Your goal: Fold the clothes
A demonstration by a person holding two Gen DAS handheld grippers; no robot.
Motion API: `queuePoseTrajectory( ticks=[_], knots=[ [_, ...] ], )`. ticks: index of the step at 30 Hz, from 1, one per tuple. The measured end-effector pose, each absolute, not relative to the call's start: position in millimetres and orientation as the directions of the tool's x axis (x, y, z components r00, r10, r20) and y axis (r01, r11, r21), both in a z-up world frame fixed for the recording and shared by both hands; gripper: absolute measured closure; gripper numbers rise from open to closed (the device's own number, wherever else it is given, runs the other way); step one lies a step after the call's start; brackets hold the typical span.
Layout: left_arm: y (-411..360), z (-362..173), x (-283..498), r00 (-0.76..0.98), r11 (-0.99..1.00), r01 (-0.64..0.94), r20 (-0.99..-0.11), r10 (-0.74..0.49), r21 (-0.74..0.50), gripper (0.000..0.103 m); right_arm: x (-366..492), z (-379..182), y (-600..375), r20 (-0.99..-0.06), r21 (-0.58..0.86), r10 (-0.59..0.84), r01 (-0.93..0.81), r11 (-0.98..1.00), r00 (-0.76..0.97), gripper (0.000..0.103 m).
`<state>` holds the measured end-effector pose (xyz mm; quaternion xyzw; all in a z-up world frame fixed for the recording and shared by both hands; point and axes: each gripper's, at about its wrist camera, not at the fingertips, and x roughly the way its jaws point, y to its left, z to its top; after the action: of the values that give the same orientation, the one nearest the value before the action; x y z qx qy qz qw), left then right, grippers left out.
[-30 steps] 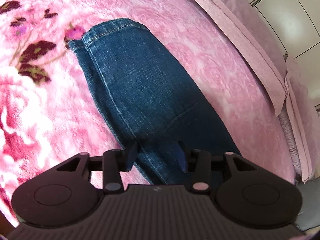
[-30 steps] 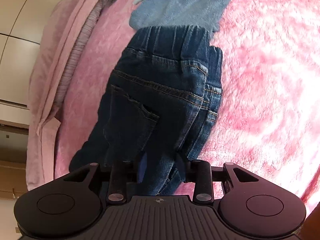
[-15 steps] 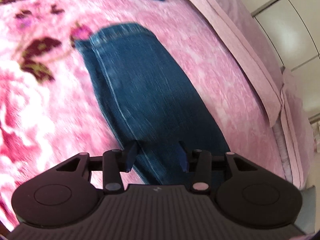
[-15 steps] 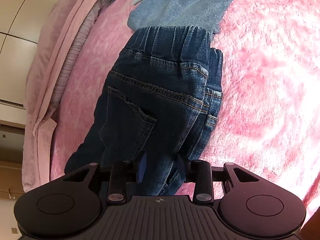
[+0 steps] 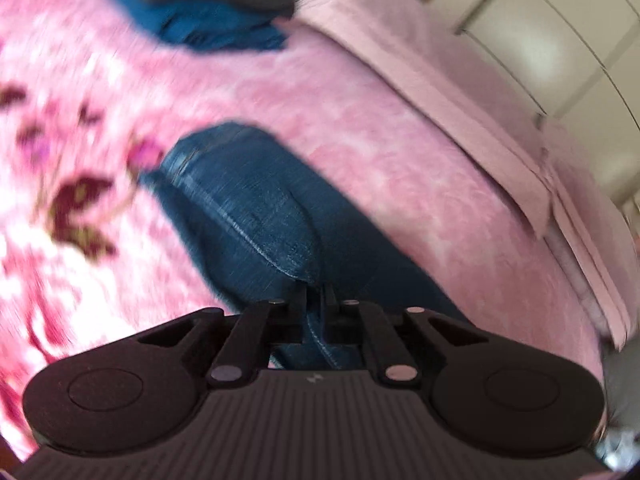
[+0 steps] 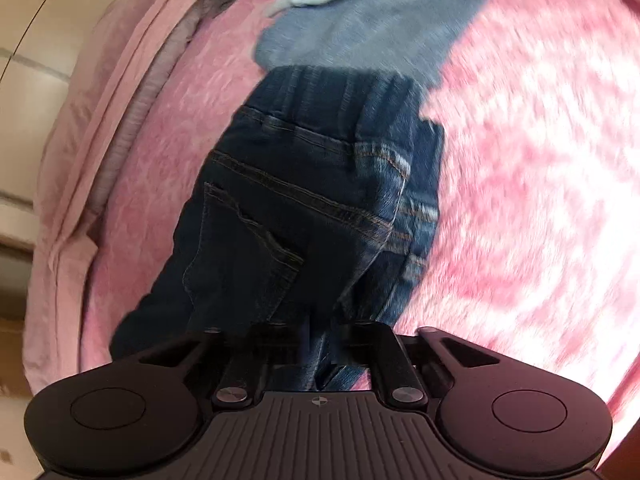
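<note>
Pink plush bedding (image 5: pixel 380 152) fills both views, with pale cupboard doors (image 5: pixel 560 20) behind it.

Left wrist view: the jeans (image 5: pixel 256 216) run from the leg hem at centre left down to the lower centre of the frame. The left gripper (image 5: pixel 316 300) has its jaws drawn almost together on a raised fold of denim along the leg seam. A blue folded garment (image 5: pixel 216 28) lies at the upper centre, apart from the jeans. Motion blur covers the floral print (image 5: pixel 76 200) at the left.

- Risk: the pinch takes only a narrow ridge of cloth. A fast lift could pull the denim out of the jaws.
- Risk: the lower leg layer may stay on the plush, so that the two layers separate and the fold comes out skewed.

Right wrist view: the waistband (image 6: pixel 340 92) of the jeans sits at upper centre, touching or overlapping a grey garment (image 6: pixel 368 24). A back pocket (image 6: pixel 248 240) lies at centre. The right gripper (image 6: pixel 318 344) is closed to a narrow gap on denim at the lower centre.

- Risk: the waistband could drag the grey garment with it if the jeans are pulled.
- Risk: unequal travel of the two grippers would twist the jeans and leave the edges misaligned.
- Risk: the plush pile grips denim, so any sliding move may bunch the cloth.
</note>
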<state>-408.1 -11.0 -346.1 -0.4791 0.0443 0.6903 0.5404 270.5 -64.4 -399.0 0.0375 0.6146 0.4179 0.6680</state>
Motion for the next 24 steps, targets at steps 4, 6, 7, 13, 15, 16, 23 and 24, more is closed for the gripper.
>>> queuePoseTrajectory(
  ticks=[4,6,7,13,15,16,23,24],
  knots=[
    [-13,-340,-403,0.041,-0.364,-0.842,-0.72,0.692,-0.398,0.099,267,-386,-65,-0.785,0.544,0.615,-0.563,0.622,-0.08,0.102],
    [-11,-346,-400,0.026,-0.371,-0.853,-0.74,0.673,-0.367,0.096,266,-390,-66,-0.79,0.537,0.609,-0.564,0.627,-0.075,0.102],
    [-11,-348,-399,0.018,-0.374,-0.858,-0.749,0.663,-0.352,0.093,264,-395,-65,-0.805,0.517,0.589,-0.569,0.639,-0.069,0.101],
    [-7,-364,-390,-0.03,-0.388,-0.885,-0.799,0.6,-0.258,0.088,268,-399,-71,-0.802,0.539,0.592,-0.531,0.654,-0.085,0.075],
    [-17,-358,-397,-0.039,-0.408,-0.875,-0.803,0.595,-0.26,0.082,274,-391,-79,-0.788,0.549,0.613,-0.523,0.652,-0.062,0.068],
    [-20,-354,-396,-0.053,-0.417,-0.875,-0.807,0.589,-0.247,0.084,278,-388,-84,-0.776,0.56,0.629,-0.515,0.649,-0.049,0.068],
    [-19,-349,-391,-0.062,-0.433,-0.868,-0.813,0.579,-0.243,0.085,298,-399,-77,-0.749,0.604,0.662,-0.449,0.659,-0.037,0.071],
    [-18,-350,-390,-0.061,-0.434,-0.868,-0.814,0.578,-0.243,0.085,298,-401,-77,-0.759,0.591,0.651,-0.449,0.67,-0.029,0.092]
  ],
)
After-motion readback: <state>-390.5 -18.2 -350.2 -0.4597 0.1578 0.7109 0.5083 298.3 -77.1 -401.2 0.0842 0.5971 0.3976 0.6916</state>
